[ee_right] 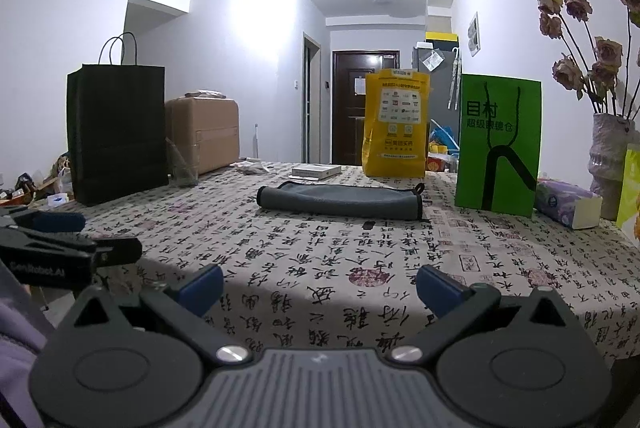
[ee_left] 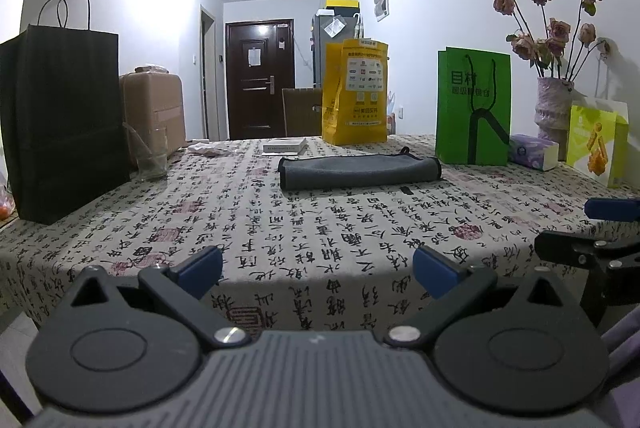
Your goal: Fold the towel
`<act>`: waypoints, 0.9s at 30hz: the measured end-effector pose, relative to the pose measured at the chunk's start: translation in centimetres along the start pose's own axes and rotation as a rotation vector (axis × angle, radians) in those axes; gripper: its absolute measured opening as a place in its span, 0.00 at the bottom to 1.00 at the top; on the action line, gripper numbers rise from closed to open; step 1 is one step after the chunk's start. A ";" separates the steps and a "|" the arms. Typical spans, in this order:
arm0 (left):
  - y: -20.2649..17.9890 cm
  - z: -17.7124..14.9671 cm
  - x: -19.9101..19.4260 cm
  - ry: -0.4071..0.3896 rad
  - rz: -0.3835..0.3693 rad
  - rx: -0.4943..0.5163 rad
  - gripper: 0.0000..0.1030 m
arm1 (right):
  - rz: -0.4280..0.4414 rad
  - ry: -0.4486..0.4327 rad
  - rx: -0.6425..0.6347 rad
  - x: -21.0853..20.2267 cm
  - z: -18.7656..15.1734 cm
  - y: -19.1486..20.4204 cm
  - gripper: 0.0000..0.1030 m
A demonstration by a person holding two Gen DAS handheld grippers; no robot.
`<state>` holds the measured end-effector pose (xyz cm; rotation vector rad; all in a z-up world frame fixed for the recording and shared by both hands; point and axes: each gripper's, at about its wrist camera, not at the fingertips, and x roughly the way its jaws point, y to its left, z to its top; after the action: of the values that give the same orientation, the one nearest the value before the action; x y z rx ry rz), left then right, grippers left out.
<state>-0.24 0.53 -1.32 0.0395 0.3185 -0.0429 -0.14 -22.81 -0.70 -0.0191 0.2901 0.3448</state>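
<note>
A grey towel [ee_left: 360,170] lies folded in a flat oblong on the patterned tablecloth [ee_left: 280,228], toward the far middle of the table; it also shows in the right wrist view [ee_right: 340,200]. My left gripper [ee_left: 318,268] is open and empty, held back at the table's near edge, well short of the towel. My right gripper [ee_right: 320,288] is open and empty too, at the near edge. The right gripper shows at the right edge of the left wrist view [ee_left: 600,228], and the left gripper at the left edge of the right wrist view [ee_right: 60,240].
A black paper bag [ee_left: 64,124] and a glass [ee_left: 152,156] stand at the left. A yellow bag [ee_left: 354,92] and a small white box [ee_left: 284,146] are at the back. A green bag [ee_left: 474,106], tissue pack [ee_left: 534,150], vase of flowers [ee_left: 554,106] and snack bag [ee_left: 598,144] stand at the right.
</note>
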 end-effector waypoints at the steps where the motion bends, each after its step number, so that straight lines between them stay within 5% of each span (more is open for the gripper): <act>1: 0.0 0.0 0.0 0.000 0.000 0.000 1.00 | 0.001 0.002 0.001 0.0 0.0 0.0 1.00; 27: -0.1 0.0 -0.1 0.000 0.000 0.001 1.00 | 0.003 0.009 0.009 0.3 -0.2 -0.1 1.00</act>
<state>-0.32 0.41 -1.28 0.0400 0.3183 -0.0429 0.09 -22.78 -0.93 -0.0111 0.3006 0.3459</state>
